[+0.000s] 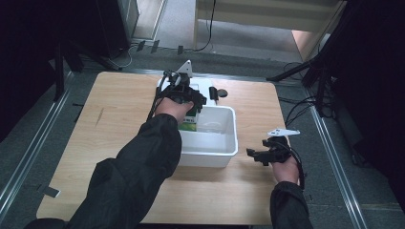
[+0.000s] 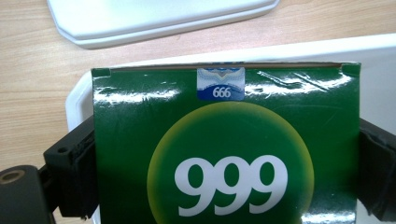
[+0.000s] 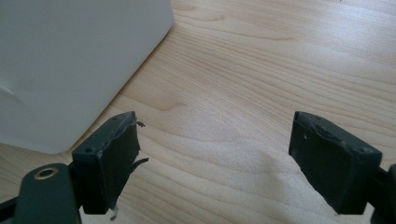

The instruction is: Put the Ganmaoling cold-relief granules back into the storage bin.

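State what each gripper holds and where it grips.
The left gripper clamps the green 999 box by its two opposite side edges, over the white bin. The right gripper holds nothing; its jaws stand open.

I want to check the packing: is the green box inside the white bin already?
Partly in: the green box sits at the white bin rim, clamped in the left tool.

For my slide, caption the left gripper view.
Left gripper clamps a green box above the white bin.
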A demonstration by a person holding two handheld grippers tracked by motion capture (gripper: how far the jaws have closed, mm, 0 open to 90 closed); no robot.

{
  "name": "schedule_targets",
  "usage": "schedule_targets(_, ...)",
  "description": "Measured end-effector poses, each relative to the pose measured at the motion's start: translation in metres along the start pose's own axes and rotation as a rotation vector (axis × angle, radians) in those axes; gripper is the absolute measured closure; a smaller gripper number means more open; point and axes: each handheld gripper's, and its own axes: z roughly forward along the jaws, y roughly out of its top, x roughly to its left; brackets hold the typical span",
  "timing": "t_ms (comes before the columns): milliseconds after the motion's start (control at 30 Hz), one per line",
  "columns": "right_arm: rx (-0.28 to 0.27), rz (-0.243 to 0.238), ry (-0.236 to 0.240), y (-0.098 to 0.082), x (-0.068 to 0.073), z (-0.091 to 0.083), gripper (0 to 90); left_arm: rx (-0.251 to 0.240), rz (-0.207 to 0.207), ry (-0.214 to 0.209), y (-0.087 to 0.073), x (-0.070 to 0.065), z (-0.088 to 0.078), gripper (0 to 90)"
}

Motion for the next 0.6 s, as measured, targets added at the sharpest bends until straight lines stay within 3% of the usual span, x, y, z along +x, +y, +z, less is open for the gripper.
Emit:
schedule_targets(167,-0.001,-0.003,0.001,0.000,0.000,0.000,16.2,0.005,-0.022,0.005,0.001,-0.002,0.003,4.5)
schedule_targets(600,-0.007,-0.004,0.005,0.001,-0.001,0.000,16.2,0.011,-0.007,0.041,-0.001,-0.009,0.015,4.5)
